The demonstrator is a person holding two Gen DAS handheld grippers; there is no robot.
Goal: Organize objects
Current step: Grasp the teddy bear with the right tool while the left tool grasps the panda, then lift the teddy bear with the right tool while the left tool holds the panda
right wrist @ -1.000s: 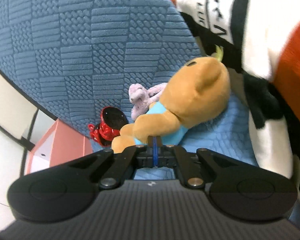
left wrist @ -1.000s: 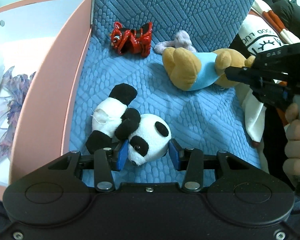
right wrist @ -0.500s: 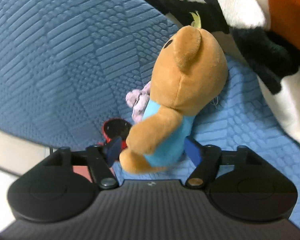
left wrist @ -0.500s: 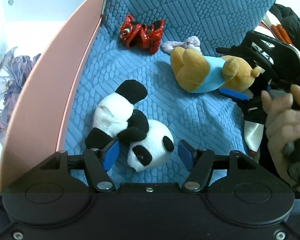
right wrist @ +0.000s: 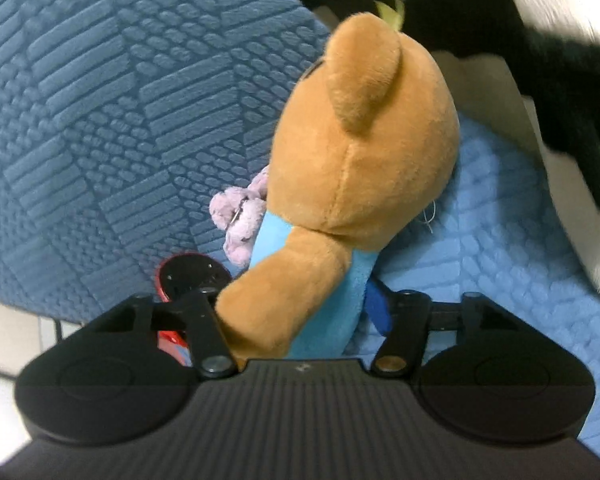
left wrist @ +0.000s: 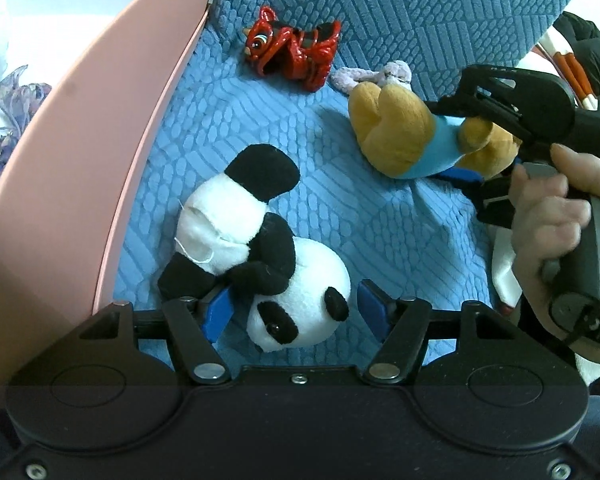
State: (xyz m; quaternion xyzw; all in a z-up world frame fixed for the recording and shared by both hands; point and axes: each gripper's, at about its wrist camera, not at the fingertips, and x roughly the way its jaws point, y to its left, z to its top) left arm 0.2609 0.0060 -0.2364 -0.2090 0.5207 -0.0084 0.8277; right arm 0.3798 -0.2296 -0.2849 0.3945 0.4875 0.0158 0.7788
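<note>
Left gripper [left wrist: 294, 312] wide, astride panda [left wrist: 260, 256] head, pads clear. Right gripper [right wrist: 300, 312] closing around bear [right wrist: 340, 184] torso; grip unclear.

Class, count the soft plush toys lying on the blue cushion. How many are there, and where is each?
3. The panda lies between the left claw's pads. The brown bear sits in the right claw. A small lilac plush lies behind the bear, partly hidden.

right claw [right wrist: 296, 312] closing around bear [right wrist: 360, 168]
</note>
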